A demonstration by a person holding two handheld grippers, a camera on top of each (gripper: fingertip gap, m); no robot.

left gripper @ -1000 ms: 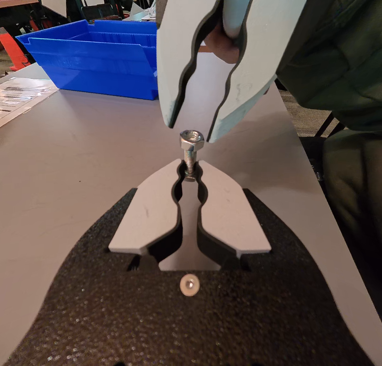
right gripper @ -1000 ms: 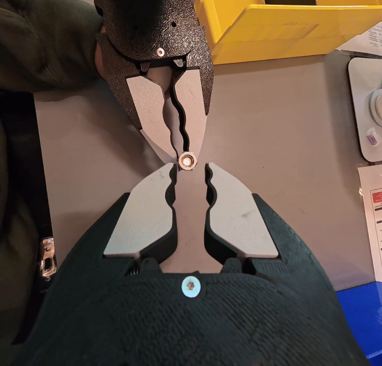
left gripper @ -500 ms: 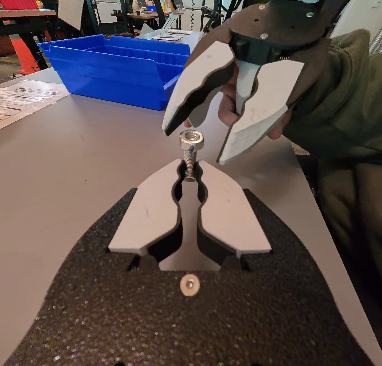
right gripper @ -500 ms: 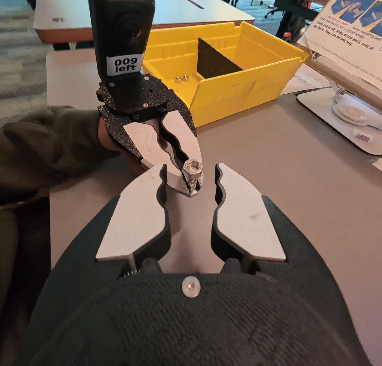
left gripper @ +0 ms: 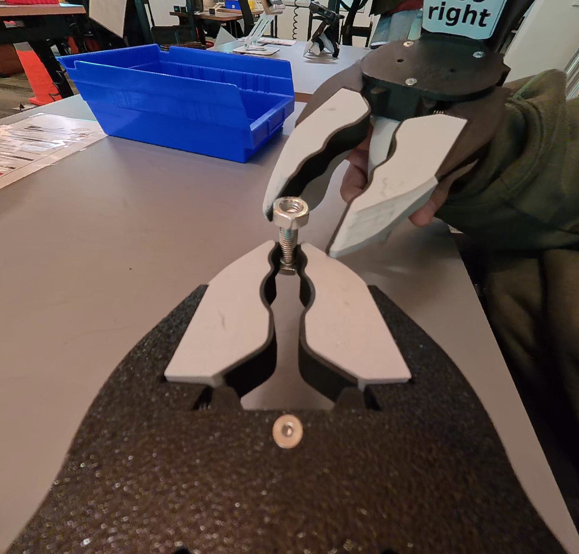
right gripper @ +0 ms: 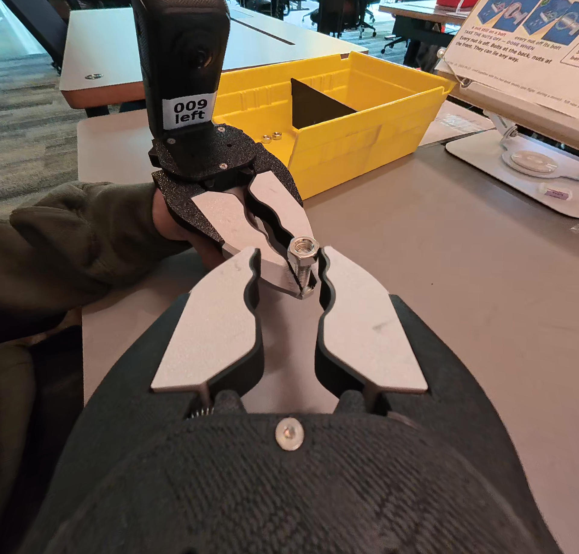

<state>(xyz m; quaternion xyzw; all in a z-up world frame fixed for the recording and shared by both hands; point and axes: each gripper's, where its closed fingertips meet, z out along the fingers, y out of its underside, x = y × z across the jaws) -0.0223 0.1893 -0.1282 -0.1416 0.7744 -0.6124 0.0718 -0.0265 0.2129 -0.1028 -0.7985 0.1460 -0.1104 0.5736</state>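
Observation:
My left gripper [left gripper: 287, 258] is shut on the lower shank of a silver bolt [left gripper: 286, 241] and holds it upright above the grey table [left gripper: 141, 225]. A hex nut [left gripper: 290, 215] sits on the bolt's top end. My right gripper [right gripper: 289, 252] is open, and its fingers straddle the nut [right gripper: 303, 252], which lies close against one pad. In the left wrist view the right gripper [left gripper: 299, 229] comes in from the upper right, held by a hand in a green sleeve. In the right wrist view the left gripper [right gripper: 305, 291] comes in from the left.
A yellow bin [right gripper: 360, 150] with a black divider [right gripper: 316, 106] stands behind, with two loose nuts [right gripper: 272, 137] in its near compartment. A blue bin [left gripper: 175, 100] and a printed sheet [left gripper: 37, 141] lie at the far left. An instruction card on a white stand [right gripper: 517, 169] is at the right. My left and right fingertips are right by each other.
The right gripper swung from pointing down over the bolt to nearly level and came down, so its open fingers now flank the nut. The left gripper kept holding the bolt still.

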